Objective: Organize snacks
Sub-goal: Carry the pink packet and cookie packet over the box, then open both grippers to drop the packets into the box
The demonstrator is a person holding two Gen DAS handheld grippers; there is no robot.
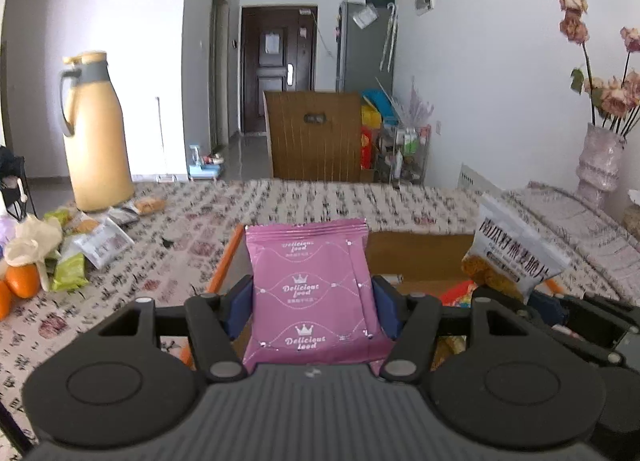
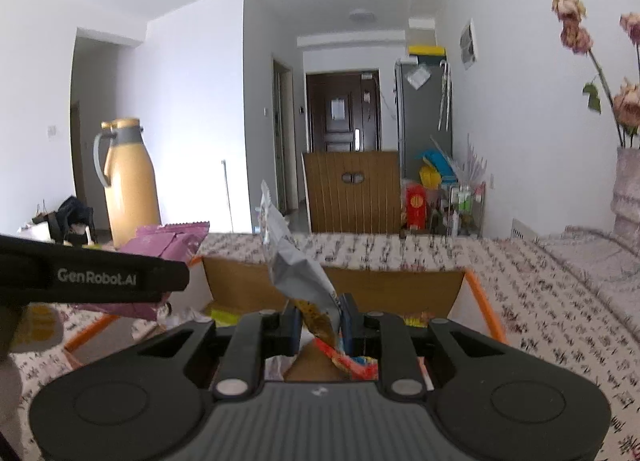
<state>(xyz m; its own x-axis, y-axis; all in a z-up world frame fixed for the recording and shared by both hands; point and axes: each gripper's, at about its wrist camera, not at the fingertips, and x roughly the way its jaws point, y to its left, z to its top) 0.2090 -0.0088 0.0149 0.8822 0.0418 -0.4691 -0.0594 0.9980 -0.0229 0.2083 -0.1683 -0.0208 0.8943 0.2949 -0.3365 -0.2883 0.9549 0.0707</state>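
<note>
Both packets aloft over the cardboard box (image 1: 420,257) on the desk (image 1: 280,201). Left gripper (image 1: 316,301) clamped on the pink snack packet (image 1: 310,293), held upright, long axis vertical, box opening just ahead and below. Right gripper (image 2: 320,321) pinched tight on the lower end of the grey snack packet (image 2: 292,261), leaning up and left, directly above the box interior. Right hand seemingly nearer the drop. More snacks (image 1: 72,257) loose at far left.

- At your far left on the patterned tablecloth (image 1: 168,269) stands a tall yellow flask (image 1: 98,133).
- To your right, a pale vase (image 1: 598,163) holds dried roses (image 1: 574,13).
- Beyond the table: a wooden chair back (image 1: 316,133), a dark door (image 1: 278,65), a grey fridge (image 1: 366,45).
</note>
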